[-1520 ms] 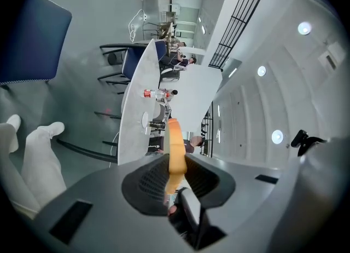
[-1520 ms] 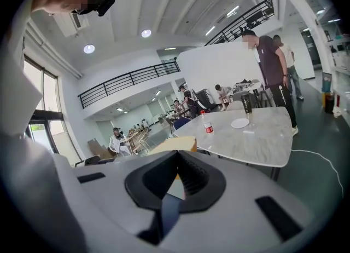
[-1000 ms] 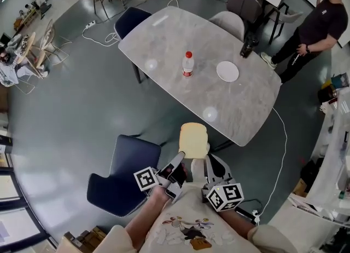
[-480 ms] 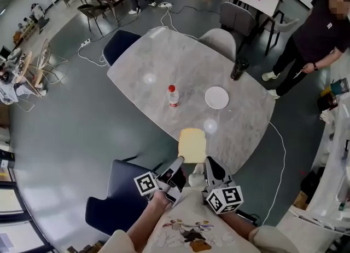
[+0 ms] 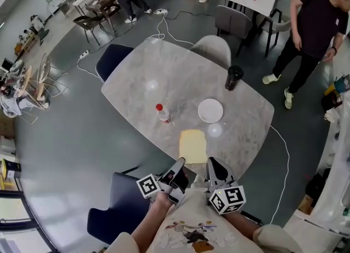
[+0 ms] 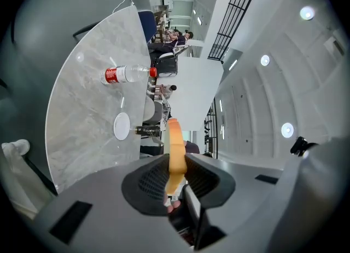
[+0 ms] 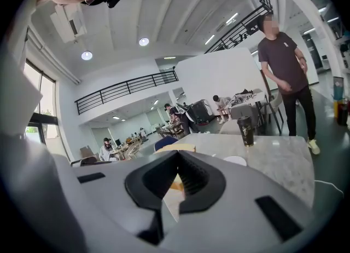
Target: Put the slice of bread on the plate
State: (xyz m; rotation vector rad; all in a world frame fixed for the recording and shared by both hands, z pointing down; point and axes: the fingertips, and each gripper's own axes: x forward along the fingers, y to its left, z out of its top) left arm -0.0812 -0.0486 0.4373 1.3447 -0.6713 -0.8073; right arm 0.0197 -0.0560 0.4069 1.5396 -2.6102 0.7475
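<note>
A pale yellow slice of bread [image 5: 192, 145] lies flat over the near edge of the marble table [image 5: 164, 76]. My left gripper [image 5: 181, 163] is shut on its near left edge. In the left gripper view the bread [image 6: 175, 142] stands edge-on, pinched between the jaws. My right gripper [image 5: 210, 163] is at the near right corner, and the bread [image 7: 176, 148] fills the narrow gap between its jaws. The white plate [image 5: 210, 110] sits on the table just beyond the bread, slightly to the right, with nothing on it. It also shows as a small white plate [image 6: 121, 126] ahead of the left gripper.
A red-capped bottle [image 5: 162, 114] stands left of the plate and a dark cup [image 5: 233, 77] behind it. A dark blue chair [image 5: 117, 205] is at my near left, a grey chair [image 5: 213, 49] at the far side. A person [image 5: 311, 22] stands at the far right.
Both grippers have carried the bread forward together, from short of the table to over its near edge. The plate and bottle now lie much closer. The standing person has shifted.
</note>
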